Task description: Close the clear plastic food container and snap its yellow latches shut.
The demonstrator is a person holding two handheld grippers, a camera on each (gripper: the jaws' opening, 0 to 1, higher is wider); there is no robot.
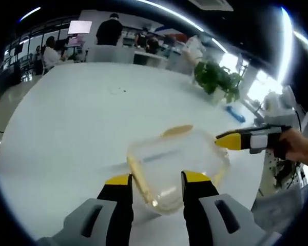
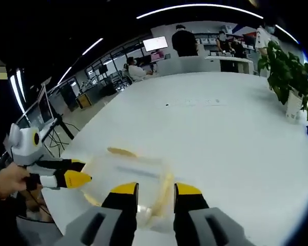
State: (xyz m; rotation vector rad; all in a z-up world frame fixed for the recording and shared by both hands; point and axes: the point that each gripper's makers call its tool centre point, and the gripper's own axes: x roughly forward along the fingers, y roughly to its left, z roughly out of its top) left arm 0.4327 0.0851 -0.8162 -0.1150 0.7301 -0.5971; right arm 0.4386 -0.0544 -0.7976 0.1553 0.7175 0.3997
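Observation:
A clear plastic container (image 1: 177, 164) rests on the white table (image 1: 77, 128), its lid seemingly lying on top. One yellow latch (image 1: 177, 130) sticks out at its far side and another yellow latch (image 1: 138, 177) runs along its left edge. My left gripper (image 1: 156, 179) is open, jaws on either side of the container's near edge. From the right, the right gripper (image 1: 231, 139) touches the container's rim. In the right gripper view, my right gripper (image 2: 155, 189) is open around the container (image 2: 126, 171) edge, with a yellow latch (image 2: 167, 192) between the jaws. The left gripper (image 2: 74, 177) reaches in from the left.
A potted plant (image 1: 215, 79) and a small blue object (image 1: 235, 114) stand near the table's far right edge. People sit and stand by desks and a screen (image 1: 79, 26) beyond the table. A tripod (image 2: 54, 128) stands off the table's edge.

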